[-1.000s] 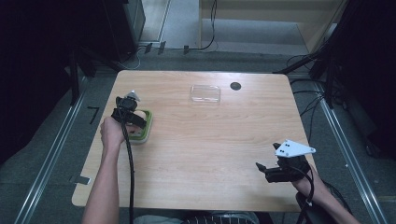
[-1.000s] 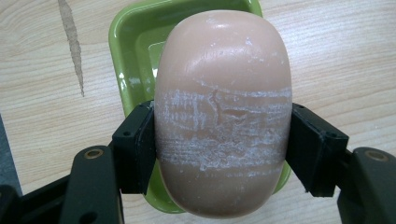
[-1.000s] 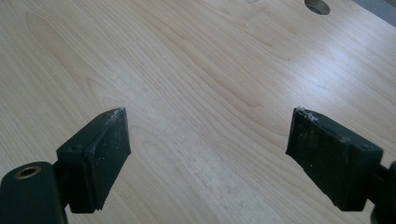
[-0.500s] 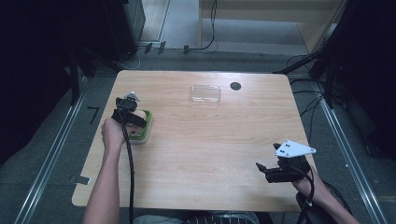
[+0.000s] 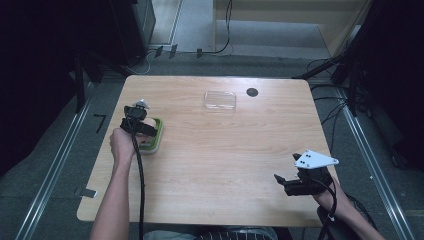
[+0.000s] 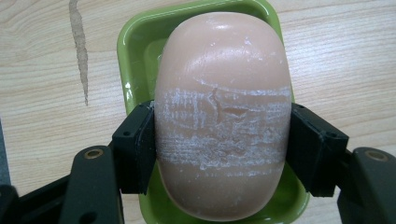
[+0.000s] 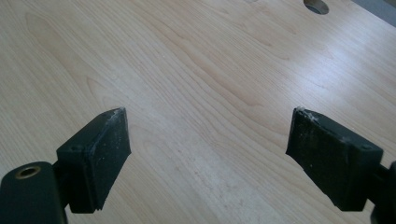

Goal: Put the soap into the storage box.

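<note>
A peach-coloured oval bar of soap (image 6: pixel 219 116) lies in a green soap dish (image 6: pixel 135 56) near the table's left edge. My left gripper (image 6: pixel 219 149) is shut on the soap, one black pad pressed against each long side. From above, that left gripper (image 5: pixel 140 122) hangs over the green dish (image 5: pixel 156 137). Low on the right side of the table, my right gripper (image 5: pixel 284 181) stands open over bare wood. Its two black jaws are wide apart with nothing between them, and the right gripper (image 7: pixel 208 154) looks along the wooden tabletop.
A clear plastic lid or tray (image 5: pixel 219 100) lies at the back middle of the wooden table (image 5: pixel 225 160). A dark round hole (image 5: pixel 252 92) sits just right of it. Cables trail on the floor beyond the far edge.
</note>
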Available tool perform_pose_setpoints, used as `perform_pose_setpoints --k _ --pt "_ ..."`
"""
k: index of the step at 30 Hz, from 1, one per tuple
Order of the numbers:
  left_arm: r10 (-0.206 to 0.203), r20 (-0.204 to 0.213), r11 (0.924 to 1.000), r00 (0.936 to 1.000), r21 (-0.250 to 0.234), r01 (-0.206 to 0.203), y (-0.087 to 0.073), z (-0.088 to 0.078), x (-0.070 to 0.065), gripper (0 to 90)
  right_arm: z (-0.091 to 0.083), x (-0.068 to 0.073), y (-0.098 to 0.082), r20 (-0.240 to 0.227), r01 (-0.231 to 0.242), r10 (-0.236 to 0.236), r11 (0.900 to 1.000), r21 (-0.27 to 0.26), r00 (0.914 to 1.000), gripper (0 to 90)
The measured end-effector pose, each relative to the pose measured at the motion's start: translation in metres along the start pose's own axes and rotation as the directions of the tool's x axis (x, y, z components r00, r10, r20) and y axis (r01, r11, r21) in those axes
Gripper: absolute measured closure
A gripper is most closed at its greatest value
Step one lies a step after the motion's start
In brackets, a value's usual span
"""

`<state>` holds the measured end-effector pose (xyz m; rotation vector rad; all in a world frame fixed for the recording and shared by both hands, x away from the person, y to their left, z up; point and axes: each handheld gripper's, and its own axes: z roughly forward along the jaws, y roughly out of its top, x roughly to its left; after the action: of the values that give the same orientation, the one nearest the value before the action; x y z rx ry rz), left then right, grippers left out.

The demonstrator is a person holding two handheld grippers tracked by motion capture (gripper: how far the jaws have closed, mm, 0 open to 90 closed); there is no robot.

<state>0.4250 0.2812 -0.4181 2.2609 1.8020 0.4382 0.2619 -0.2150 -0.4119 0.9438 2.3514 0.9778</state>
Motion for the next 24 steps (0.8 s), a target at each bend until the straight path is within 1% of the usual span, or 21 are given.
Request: perform_pose_setpoints --k 3,5,14,17,20,24 --pt "-0.014 0.006 0.9999 0.9999 -0.006 0.014 0.0 0.001 0.001 33.5 0.0 0.0 0.0 0.0 0.0 0.0 1.0 -0.002 1.0 13.4" --pt "-0.023 0.006 0.9996 0.9997 -0.019 0.023 -0.001 0.002 0.002 33.5 0.0 0.0 -0.001 0.002 -0.004 0.004 1.0 0.001 1.0 13.4" --pt "-0.023 -0.001 0.9997 0.9997 -0.007 0.023 -0.001 0.01 0.001 33.4 -0.002 0.0 -0.002 0.01 -0.009 0.009 1.0 0.0 0.9999 13.4" --pt "-0.034 -0.007 0.9993 0.9994 -0.014 0.034 -0.002 0.012 0.002 33.5 -0.002 0.0 -0.001 0.008 -0.004 0.004 1.0 -0.002 1.0 13.4" --pt "-0.045 0.004 0.9989 0.999 -0.013 0.045 -0.004 0.014 0.003 33.4 -0.001 0.0 -0.001 0.008 -0.004 0.004 1.0 -0.001 1.0 13.4" --pt "-0.054 0.007 0.9983 0.9985 -0.02 0.054 -0.005 0.017 0.004 33.4 -0.001 0.001 0.0 0.005 0.0 0.0 1.0 0.002 1.0 13.4"
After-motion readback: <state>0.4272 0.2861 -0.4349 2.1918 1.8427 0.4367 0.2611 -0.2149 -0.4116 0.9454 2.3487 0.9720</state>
